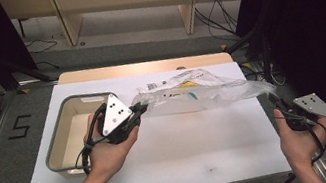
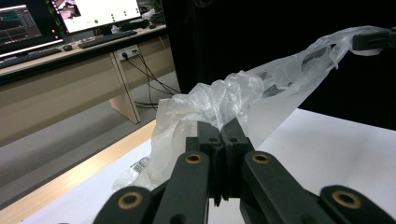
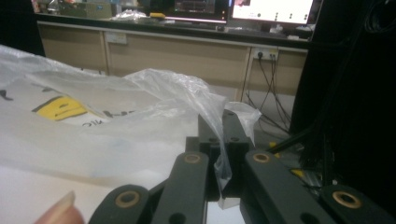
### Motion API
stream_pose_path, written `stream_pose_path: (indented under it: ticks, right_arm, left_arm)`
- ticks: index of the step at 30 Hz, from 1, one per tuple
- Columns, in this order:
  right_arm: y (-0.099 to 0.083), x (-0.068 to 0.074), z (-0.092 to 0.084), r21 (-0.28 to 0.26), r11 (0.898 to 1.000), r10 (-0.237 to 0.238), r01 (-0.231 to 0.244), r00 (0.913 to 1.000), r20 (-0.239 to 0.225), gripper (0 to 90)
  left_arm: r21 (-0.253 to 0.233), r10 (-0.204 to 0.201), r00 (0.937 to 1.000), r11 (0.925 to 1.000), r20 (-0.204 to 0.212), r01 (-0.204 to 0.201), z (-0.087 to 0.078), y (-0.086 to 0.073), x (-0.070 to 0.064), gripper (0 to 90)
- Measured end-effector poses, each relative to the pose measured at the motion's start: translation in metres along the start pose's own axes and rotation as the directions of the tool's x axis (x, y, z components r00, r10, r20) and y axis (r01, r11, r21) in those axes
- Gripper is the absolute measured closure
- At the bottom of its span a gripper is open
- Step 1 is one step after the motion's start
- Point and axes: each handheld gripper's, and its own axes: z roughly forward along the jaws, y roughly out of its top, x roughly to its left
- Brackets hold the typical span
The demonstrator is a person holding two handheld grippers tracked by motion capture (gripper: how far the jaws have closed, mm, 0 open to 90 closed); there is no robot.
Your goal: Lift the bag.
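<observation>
Stretching a clear plastic bag [image 1: 192,94] between two grips looks like the step in hand: the left hand-held gripper [image 1: 140,110] is clamped on a bunched end of the bag, its jaws pressed together on the film as the left gripper view shows [image 2: 219,105], and the right hand-held gripper [image 1: 274,98] is closed on the opposite end, with a fold of film pinched between its jaws in the right gripper view [image 3: 219,140]. The bag hangs in the air above the white bench [image 1: 187,153], slanting from the left grip, near the corner of a shallow grey tray [image 1: 57,135], across to the right grip past the bench's right edge. I judge the work to be opening out or straightening the bag, perhaps to lay it flat or bring it to the tray. The next move calls for keeping both pinches firm while the hands move together, since thin film can slip or tear if one side pulls harder than the other.

Printing on the bag, a yellow mark [image 3: 58,108] and some dark letters, is too creased to read. Where the bag's mouth lies, and whether anything is inside, I cannot tell. The right grip's jaw tips are small and dark against the floor in the high view, and the tray's inside is partly covered by the left hand [image 1: 110,151]
</observation>
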Motion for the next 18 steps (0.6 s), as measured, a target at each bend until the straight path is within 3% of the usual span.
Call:
stream_pose_path:
  ticks: [18]
  right_arm:
    - [0.028, 0.002, 0.007, -0.096, 0.995, 0.004, -0.002, 0.9998, 0.022, 89.9]
  left_arm:
    - [-0.039, -0.008, 0.9999, 0.9992, -0.007, 0.007, -0.003, 0.006, 0.0, 89.3]
